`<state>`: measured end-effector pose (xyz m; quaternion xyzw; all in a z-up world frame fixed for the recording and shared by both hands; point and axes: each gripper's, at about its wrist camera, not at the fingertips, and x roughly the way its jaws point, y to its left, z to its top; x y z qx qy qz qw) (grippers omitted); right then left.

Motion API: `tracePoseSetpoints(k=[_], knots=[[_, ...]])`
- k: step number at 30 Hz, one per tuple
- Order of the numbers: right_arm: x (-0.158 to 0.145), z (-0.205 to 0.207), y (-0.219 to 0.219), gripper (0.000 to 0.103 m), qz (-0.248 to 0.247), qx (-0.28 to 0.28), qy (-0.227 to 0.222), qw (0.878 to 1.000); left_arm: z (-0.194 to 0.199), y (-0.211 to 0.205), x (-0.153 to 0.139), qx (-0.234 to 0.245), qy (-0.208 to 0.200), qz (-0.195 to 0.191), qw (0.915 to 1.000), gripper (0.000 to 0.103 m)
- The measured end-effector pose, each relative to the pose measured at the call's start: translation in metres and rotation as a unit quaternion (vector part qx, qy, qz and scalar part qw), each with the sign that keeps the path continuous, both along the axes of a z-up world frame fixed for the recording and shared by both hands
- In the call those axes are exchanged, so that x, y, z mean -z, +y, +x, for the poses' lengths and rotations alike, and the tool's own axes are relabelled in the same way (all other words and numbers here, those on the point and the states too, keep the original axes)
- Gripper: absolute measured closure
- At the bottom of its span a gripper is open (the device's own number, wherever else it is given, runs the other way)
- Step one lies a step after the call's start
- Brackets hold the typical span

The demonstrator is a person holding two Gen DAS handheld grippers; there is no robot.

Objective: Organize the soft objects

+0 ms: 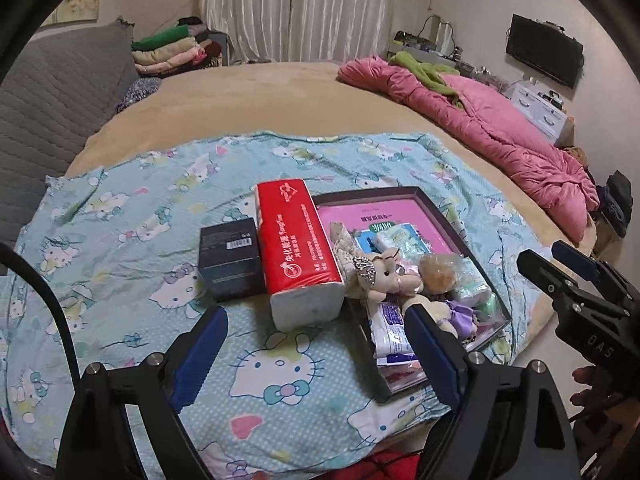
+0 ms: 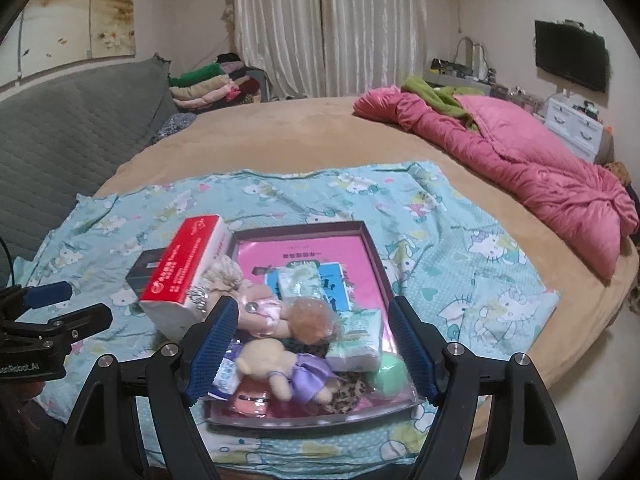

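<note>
Spread across a tan round bed (image 1: 280, 92) is a light blue cartoon-cat sheet (image 1: 120, 240), with a rumpled pink quilt (image 1: 500, 136) along the far right edge and a stack of folded clothes (image 1: 168, 50) beside white curtains (image 1: 300, 8) at the back. On the sheet sits a shallow dark tray (image 2: 376, 248) lined with a pink printed sheet, and the soft objects are gathered in it: a cream plush bear in a purple dress (image 2: 288, 372), a plush toy in pink (image 2: 260, 308), a brown fuzzy ball in clear wrap (image 2: 312, 316), small tissue packs (image 2: 356, 340) and a pale green ball (image 2: 390, 376). A red-and-white tissue pack (image 1: 298, 248) lies just left of the tray, touching its left edge, and a black box (image 1: 230, 256) stands against the pack's left side. The left gripper (image 1: 316, 352) hangs above the sheet in front of the tissue pack, its blue-padded jaws spread wide with nothing between them. The right gripper (image 2: 312, 344) hangs above the near half of the tray, its jaws likewise apart and clear of the toys below. Each gripper shows at the edge of the other's view.
</note>
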<state>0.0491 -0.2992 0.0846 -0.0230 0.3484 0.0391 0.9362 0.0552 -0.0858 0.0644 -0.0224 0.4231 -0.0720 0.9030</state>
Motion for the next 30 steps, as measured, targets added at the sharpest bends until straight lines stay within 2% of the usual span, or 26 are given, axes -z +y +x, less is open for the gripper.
tracePoseSetpoints(k=[10, 22, 30], knots=[[-0.014, -0.016, 0.021, 0.023, 0.012, -0.004, 0.013, 1.0, -0.028, 0.017, -0.017, -0.018, -0.012, 0.002, 0.9998, 0.013], [-0.03, -0.045, 0.041, 0.023, 0.024, -0.031, -0.001, 0.999, -0.05, 0.028, -0.022, -0.029, -0.015, -0.009, 0.9994, 0.013], [-0.018, -0.076, 0.042, 0.022, 0.012, -0.037, 0.015, 0.999, -0.066, 0.031, -0.017, -0.053, -0.006, -0.006, 0.9986, 0.013]])
